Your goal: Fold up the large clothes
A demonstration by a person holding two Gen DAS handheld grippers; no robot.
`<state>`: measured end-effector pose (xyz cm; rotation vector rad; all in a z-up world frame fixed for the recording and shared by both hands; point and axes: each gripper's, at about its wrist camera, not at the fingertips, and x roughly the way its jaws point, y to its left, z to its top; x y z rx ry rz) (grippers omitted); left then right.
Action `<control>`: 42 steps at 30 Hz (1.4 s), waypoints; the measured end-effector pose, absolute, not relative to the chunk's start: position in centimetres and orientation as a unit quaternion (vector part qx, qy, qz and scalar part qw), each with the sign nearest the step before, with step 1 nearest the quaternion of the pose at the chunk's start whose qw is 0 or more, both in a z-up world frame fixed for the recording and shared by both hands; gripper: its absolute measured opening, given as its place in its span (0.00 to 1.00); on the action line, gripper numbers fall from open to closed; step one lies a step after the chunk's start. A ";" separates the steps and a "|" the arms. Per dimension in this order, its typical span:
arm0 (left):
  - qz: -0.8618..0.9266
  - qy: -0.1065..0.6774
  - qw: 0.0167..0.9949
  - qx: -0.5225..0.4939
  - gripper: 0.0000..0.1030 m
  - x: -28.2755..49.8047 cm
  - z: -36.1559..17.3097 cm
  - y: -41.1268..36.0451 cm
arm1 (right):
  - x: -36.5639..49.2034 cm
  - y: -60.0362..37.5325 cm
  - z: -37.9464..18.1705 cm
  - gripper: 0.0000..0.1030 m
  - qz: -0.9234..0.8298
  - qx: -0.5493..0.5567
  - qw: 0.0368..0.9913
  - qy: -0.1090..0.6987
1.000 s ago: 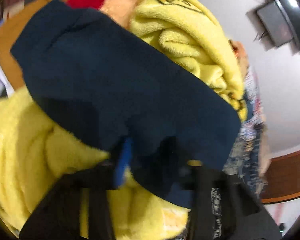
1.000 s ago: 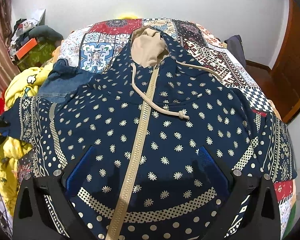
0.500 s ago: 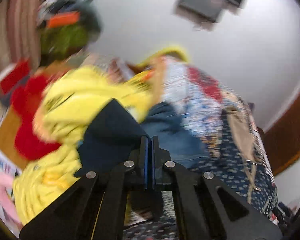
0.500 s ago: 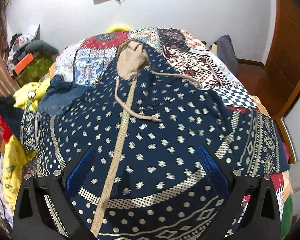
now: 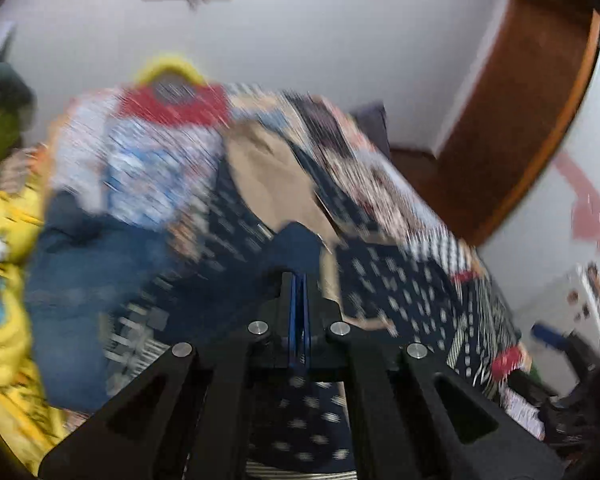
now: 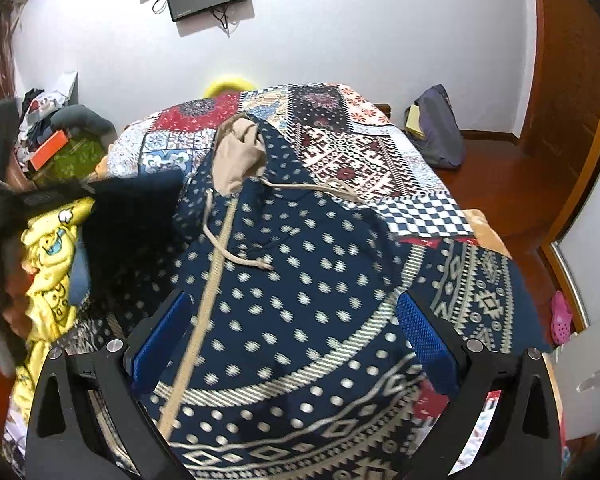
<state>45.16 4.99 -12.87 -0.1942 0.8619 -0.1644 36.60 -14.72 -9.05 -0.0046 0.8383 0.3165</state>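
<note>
A navy zip hoodie [image 6: 300, 280] with cream dots, a beige hood lining and a beige zipper lies spread on the patchwork bedspread [image 6: 360, 148]. My right gripper [image 6: 288, 332] is open and empty, hovering over the hoodie's lower front. My left gripper [image 5: 298, 280] is shut on the hoodie's left sleeve [image 6: 136, 216], which it holds lifted over the hoodie's left side. The left wrist view is motion-blurred; the hoodie [image 5: 380, 288] shows there too.
Yellow fleece clothes [image 6: 56, 248] and a pair of jeans [image 5: 84, 280] lie at the bed's left side. A dark bag [image 6: 436, 132] leans on the far wall. A wooden door [image 6: 568, 80] is right. Clutter [image 6: 56, 136] piles at left.
My left gripper has shut on the sleeve and swung it from the yellow pile at the bed's left up and over toward the hoodie's middle. My right gripper has risen a little.
</note>
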 end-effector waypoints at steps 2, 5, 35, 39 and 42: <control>-0.093 0.448 0.886 -0.079 0.01 45.7 -15.4 2.6 | 36.4 -15.4 -9.3 0.99 0.150 -0.008 0.900 0.410; -0.098 0.491 0.864 -0.050 0.01 45.8 -19.2 -0.6 | 36.3 -16.3 -9.9 0.99 0.147 -0.016 0.895 0.422; 0.047 0.502 0.859 -0.088 0.69 36.8 -22.3 21.4 | 38.4 3.8 -12.7 0.97 0.284 -0.165 0.833 0.446; 0.036 0.515 0.850 -0.099 0.69 37.0 -24.4 22.0 | 39.9 8.0 -14.9 0.85 0.291 -0.200 0.817 0.455; 0.031 0.523 0.846 -0.100 0.70 37.2 -25.6 21.8 | 41.3 10.4 -16.8 0.72 0.286 -0.224 0.806 0.466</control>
